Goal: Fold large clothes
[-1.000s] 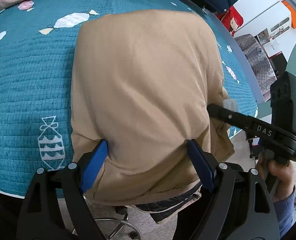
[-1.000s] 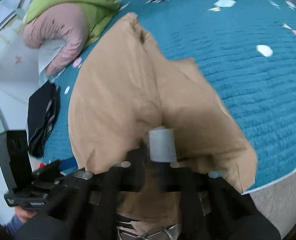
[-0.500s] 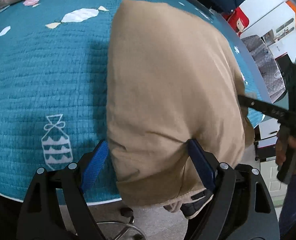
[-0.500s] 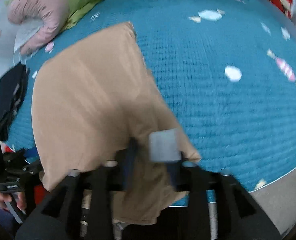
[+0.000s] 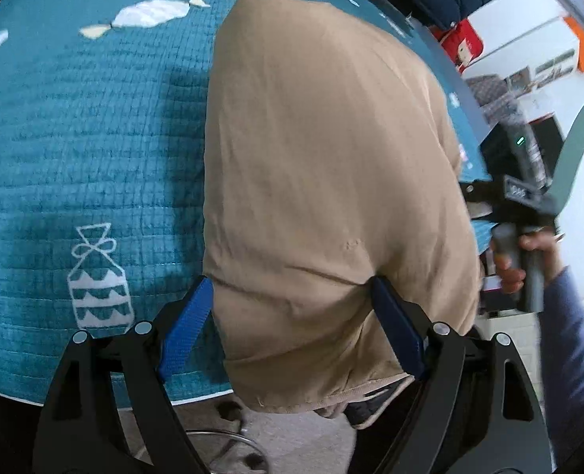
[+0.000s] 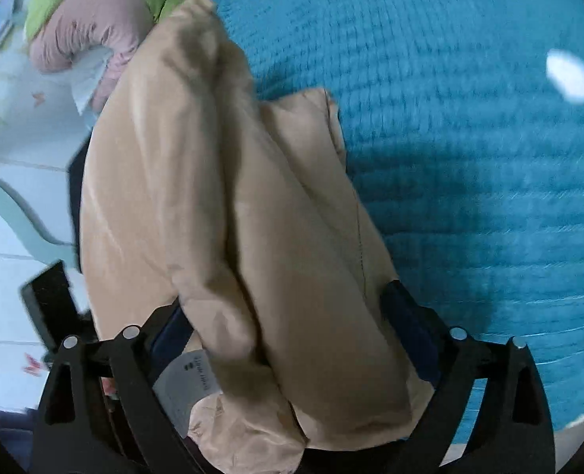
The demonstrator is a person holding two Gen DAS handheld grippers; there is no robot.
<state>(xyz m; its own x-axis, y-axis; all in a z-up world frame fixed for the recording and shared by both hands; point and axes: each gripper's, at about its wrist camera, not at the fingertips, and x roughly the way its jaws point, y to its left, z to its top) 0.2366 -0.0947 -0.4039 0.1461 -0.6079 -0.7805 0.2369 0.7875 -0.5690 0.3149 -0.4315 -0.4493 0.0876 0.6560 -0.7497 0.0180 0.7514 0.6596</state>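
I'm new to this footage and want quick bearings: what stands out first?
A bulky tan jacket fills both views, draped over a teal quilted bedspread printed with white candy shapes. Both the left gripper and the right gripper straddle its near edge, and a pink-and-green bundle lies beyond.

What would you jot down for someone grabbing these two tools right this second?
Left hand-held gripper: open wide, its blue pads either side of the bulky tan padded coat; firm grip unclear.
Right hand-held gripper: open too, coat bunched between its fingers.
The coat lies on the teal quilted bedspread, near end overhanging the bed edge.
Done: folded to a narrow stack.
Left: probably fold it shorter and neaten.
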